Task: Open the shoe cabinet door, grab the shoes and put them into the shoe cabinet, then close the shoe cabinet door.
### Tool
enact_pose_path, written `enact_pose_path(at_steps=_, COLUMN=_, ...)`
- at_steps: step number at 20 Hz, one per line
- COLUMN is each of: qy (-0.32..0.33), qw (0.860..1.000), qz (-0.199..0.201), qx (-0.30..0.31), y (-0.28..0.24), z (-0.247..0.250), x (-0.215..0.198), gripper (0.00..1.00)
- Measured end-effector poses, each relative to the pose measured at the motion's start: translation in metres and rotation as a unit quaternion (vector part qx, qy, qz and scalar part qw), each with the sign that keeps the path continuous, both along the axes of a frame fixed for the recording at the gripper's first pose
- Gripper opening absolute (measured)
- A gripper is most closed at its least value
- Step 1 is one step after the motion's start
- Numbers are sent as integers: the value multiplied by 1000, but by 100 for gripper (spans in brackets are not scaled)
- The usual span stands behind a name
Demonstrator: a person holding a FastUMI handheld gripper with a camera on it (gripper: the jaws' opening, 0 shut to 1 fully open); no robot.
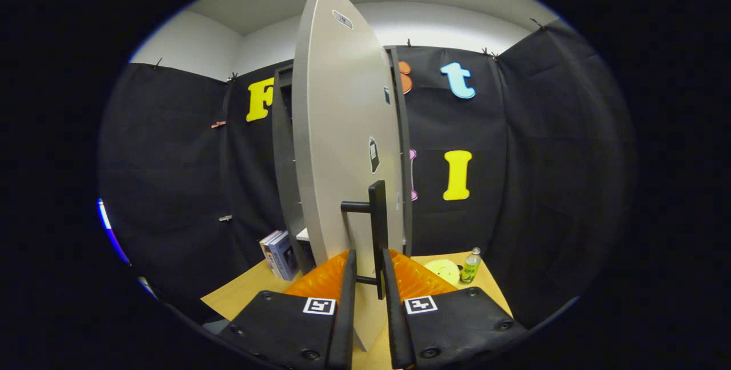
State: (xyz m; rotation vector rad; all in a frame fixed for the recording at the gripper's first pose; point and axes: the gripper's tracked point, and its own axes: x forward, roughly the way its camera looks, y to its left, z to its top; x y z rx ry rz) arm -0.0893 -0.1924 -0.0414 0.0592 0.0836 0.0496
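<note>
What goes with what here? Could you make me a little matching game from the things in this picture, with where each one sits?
Things:
1. Black bar handle on the pale grey cabinet door
2. Small green plastic bottle
3. Upright books
4. Pale yellow round disc

Places:
A. Flat on the wooden table, beside the bottle
B. Between the jaws of the gripper
C. Left of the door's foot
D. Standing right of the disc

Pairs: 1-B, 2-D, 3-C, 4-A
</note>
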Motion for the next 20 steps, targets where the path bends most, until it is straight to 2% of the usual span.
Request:
enact_pose_path(at_steps=2, qy=-23, qw=999, qz=-21, qx=11, y=-13, z=16, x=-14, gripper=28)
enact_pose_path(at_steps=3, qy=-27, qw=999, qz=-21, qx=14, y=-12, z=17, x=-23, gripper=24)
enact_pose_path(at_steps=4, qy=-26, qw=999, qz=-20, qx=11, y=-10, z=11, x=-25, gripper=24)
enact_pose_path(at_steps=9, qy=8, qw=1000, qz=13, qx=6, y=17, z=-16, x=-30, gripper=24)
enact_pose_path(at_steps=14, qy=57, qw=997, qz=53, qx=-5, y=58, z=-57, x=-22, gripper=24)
enact_pose_path(at_steps=20, qy=150, qw=986, qz=66, qx=-8, y=103, z=-135, x=-1, gripper=24)
